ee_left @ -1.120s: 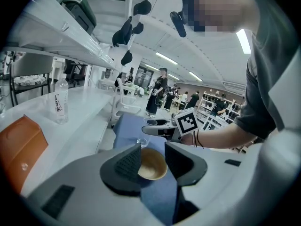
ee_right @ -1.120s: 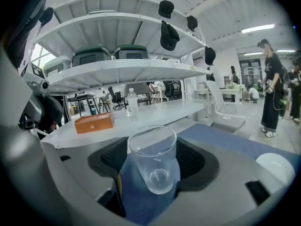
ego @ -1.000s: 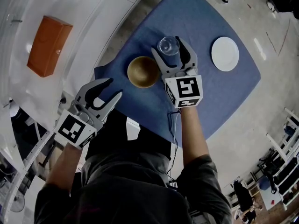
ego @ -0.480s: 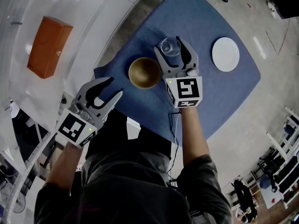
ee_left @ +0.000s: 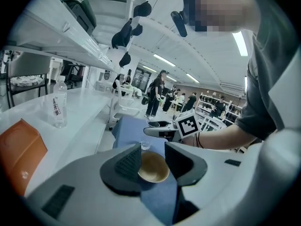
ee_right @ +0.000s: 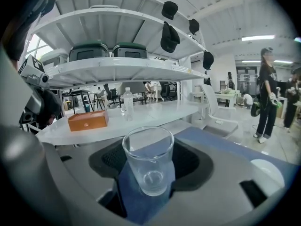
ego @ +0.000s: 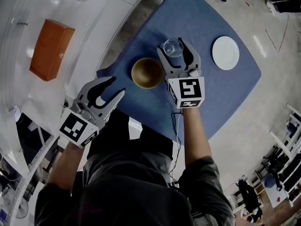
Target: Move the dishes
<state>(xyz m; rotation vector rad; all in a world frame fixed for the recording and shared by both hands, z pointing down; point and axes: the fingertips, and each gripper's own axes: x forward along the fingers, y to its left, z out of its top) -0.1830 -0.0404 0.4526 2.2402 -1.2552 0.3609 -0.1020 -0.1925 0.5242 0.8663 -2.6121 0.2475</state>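
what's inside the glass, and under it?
The glass looks empty. Its clear base shows the blue cloth, so it stands on that. Whatever lies beneath the cloth is covered.

An orange-brown rectangular box [ego: 51,49] is lying on the long white counter [ego: 101,18] at the left, and a clear plastic water bottle [ee_left: 59,108] is standing farther along it.

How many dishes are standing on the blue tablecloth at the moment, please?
3. A clear glass stands near the middle of the cloth, a brown bowl sits just left of it, and a white plate lies apart at the right. None seems hidden.
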